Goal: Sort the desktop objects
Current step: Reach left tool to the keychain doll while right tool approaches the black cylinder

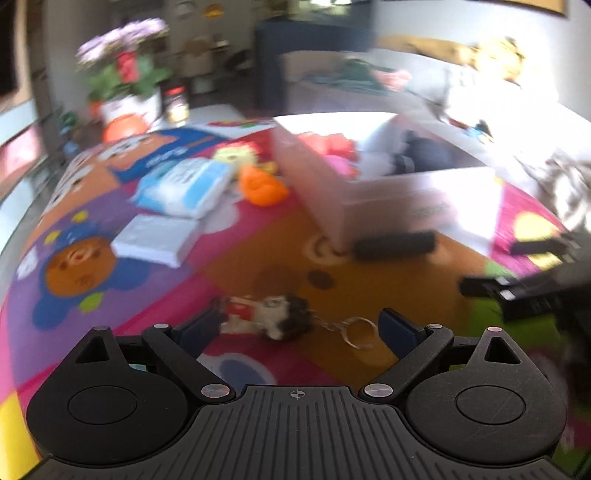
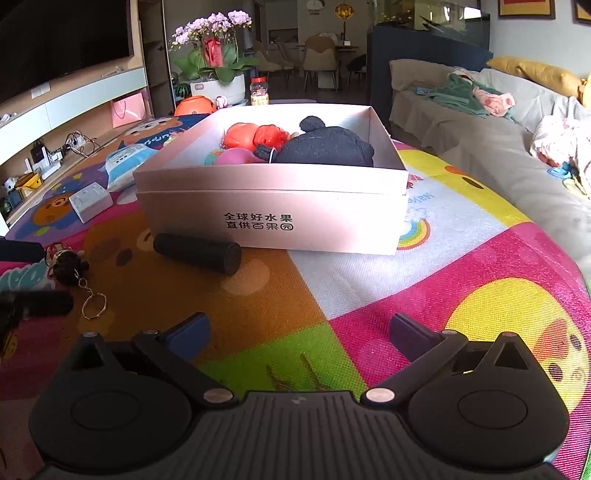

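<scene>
pink orchids [image 2: 210, 26] in a white pot by the TV wall, grey sofa [image 2: 480, 147] off to the right with clothes dumped on it

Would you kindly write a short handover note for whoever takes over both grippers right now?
Left gripper: open, empty, low over the doll keychain with dark hair and metal ring, fingers either side, not gripping.
Right gripper: open, empty, above the colourful play mat.
Done: black plush toy, red plastic toys and a pink ball lie in the pale cardboard box.
Left: keychain, black cylinder by the box front, white-and-blue tissue packet, white flat box, orange toy.
</scene>
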### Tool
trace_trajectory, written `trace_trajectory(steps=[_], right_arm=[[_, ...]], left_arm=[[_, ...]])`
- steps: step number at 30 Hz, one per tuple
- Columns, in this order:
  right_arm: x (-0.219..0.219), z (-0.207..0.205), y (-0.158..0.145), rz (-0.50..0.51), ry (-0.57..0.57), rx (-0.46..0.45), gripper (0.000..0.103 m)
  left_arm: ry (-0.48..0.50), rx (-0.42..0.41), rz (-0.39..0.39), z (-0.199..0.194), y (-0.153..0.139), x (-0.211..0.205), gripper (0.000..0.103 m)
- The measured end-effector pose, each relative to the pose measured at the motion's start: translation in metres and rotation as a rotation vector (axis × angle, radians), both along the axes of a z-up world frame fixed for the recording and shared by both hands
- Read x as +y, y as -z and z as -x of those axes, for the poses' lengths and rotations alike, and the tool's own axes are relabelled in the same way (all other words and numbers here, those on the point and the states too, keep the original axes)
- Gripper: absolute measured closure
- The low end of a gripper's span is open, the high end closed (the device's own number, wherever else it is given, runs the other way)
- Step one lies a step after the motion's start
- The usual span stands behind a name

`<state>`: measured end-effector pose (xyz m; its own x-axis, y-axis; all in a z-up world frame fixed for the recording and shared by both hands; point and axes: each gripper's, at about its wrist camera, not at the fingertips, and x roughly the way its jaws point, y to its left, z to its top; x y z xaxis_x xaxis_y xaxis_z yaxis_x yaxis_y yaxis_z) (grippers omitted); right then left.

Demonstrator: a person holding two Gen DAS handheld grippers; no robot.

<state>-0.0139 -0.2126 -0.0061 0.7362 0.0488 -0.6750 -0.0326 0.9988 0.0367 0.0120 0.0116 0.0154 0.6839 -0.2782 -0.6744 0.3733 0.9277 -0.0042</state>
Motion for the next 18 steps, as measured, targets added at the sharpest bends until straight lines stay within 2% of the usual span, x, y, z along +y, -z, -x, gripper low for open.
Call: trace_trajectory(steps=[4, 8, 10, 11, 14, 18], right_arm=[[0.002, 0.0, 0.0, 0.017, 0.008, 0.003, 0.0], [0.002, 0.0, 0.001, 0.02, 0.011, 0.002, 0.0], [0.003, 0.0, 0.0, 0.024, 0.01, 0.003, 0.0], [0.003, -0.001, 0.0, 0.027, 0.008, 0.003, 0.0], [0.009, 0.001, -0.004, 0.027, 0.019, -0.024, 0.0], [0.028, -0.009, -0.013, -0.068, 0.008, -0.029, 0.0]], left_arm=[[-0.035, -0.047, -0.037, -0.009, 0.005, 0.004, 0.006], [-0.044, -0.037, -0.026, -0.02, 0.012, 0.008, 0.006], [-0.035, -0.033, -0.025, -0.018, 0.014, 0.005, 0.017], [-0.029, -0.027, -0.027, -0.017, 0.015, 0.004, 0.031], [-0.024, -0.016, -0.018, -0.007, 0.014, 0.004, 0.032], [-0.027, -0.004, -0.014, 0.016, 0.013, 0.006, 0.032]])
